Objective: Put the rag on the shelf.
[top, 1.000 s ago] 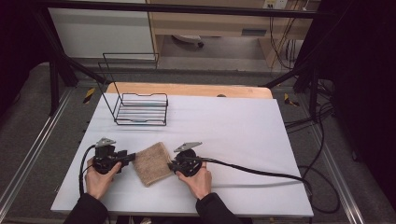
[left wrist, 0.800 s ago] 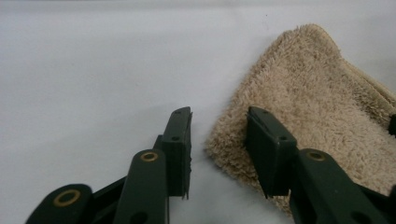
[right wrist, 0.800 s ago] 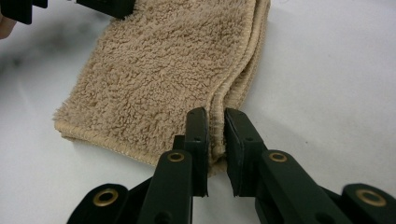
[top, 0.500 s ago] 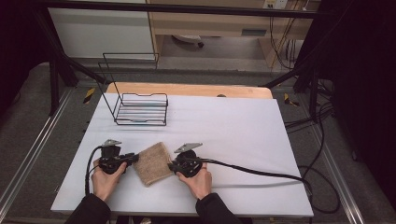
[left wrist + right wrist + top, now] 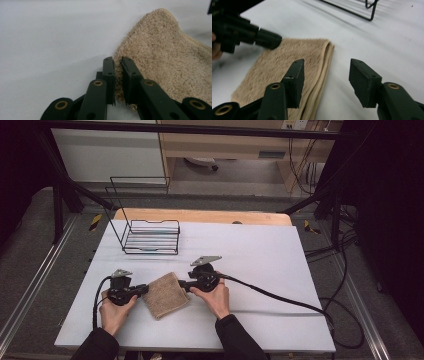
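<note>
A folded tan towel (image 5: 165, 295) lies flat near the front of the white table (image 5: 280, 250). My left gripper (image 5: 145, 289) is at its left edge. In the left gripper view the jaws (image 5: 117, 60) have just been closing and pinch the fluffy corner of the towel (image 5: 162, 57). My right gripper (image 5: 181, 283) sits just off the towel's upper right corner. In the right gripper view its jaws (image 5: 326, 62) have just been opening and stand wide apart above the towel's (image 5: 287, 55) folded edge, touching nothing. The left gripper (image 5: 267, 38) shows beyond it.
A black wire rack (image 5: 150, 237) stands at the back left of the table, with a wooden board (image 5: 200, 215) behind it. The right gripper's cable (image 5: 280, 297) trails off to the right across the table. A hand holds each gripper at the front edge.
The right gripper let go of the towel's right edge, opened and drew back up and to the right. The left gripper's jaws closed on the towel's left corner.
</note>
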Demonstrator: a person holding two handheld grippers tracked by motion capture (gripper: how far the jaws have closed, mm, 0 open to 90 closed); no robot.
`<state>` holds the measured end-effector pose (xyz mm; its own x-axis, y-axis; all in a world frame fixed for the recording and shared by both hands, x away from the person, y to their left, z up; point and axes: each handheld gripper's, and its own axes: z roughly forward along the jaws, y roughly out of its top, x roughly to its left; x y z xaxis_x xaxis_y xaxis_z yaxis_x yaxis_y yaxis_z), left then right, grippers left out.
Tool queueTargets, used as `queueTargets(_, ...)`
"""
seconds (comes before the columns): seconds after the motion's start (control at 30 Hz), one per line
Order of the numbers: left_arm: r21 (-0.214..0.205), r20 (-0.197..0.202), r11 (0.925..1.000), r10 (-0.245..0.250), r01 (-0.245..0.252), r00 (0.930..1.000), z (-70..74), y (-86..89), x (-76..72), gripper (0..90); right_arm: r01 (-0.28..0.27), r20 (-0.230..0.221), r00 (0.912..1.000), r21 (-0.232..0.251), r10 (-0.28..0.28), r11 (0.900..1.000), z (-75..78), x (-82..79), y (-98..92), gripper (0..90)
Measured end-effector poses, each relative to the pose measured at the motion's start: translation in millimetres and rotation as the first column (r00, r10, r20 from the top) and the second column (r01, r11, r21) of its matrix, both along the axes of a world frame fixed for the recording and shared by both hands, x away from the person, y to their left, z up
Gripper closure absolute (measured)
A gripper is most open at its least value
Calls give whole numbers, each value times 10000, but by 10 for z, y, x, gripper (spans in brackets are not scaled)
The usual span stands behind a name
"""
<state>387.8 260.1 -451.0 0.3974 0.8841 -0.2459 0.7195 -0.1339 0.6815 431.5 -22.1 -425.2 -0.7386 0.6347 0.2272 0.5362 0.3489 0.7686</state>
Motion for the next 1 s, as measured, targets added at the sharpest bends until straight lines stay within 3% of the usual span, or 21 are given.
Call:
queueTargets(0.1, 83, 31, 10000, -44, 43, 10000, 2, -6, -2, 811, -55, -16, 10000, -381, 55, 9993, -21, 145, 73, 432)
queueTargets(0.4, 223, 56, 9997, -135, 134, 9999, 7, -13, -1, 808, -675, -277, 9975, -834, 654, 9942, -120, 413, 435, 486)
queueTargets(0.47, 244, 65, 9996, -162, 161, 9998, 8, -13, -1, 807, -724, -534, 9963, -825, 681, 9940, -147, 441, 481, 507)
queueTargets(0.63, 335, 111, 9991, -248, 245, 9996, 10, -15, 1, 806, -1034, -569, 9936, -1172, 973, 9877, -211, 473, 534, 561)
queueTargets(1.0, 302, 108, 9988, -381, 378, 9992, 8, 1, 11, 804, -1655, -709, 9850, -1336, 1572, 9771, -228, 506, 537, 639)
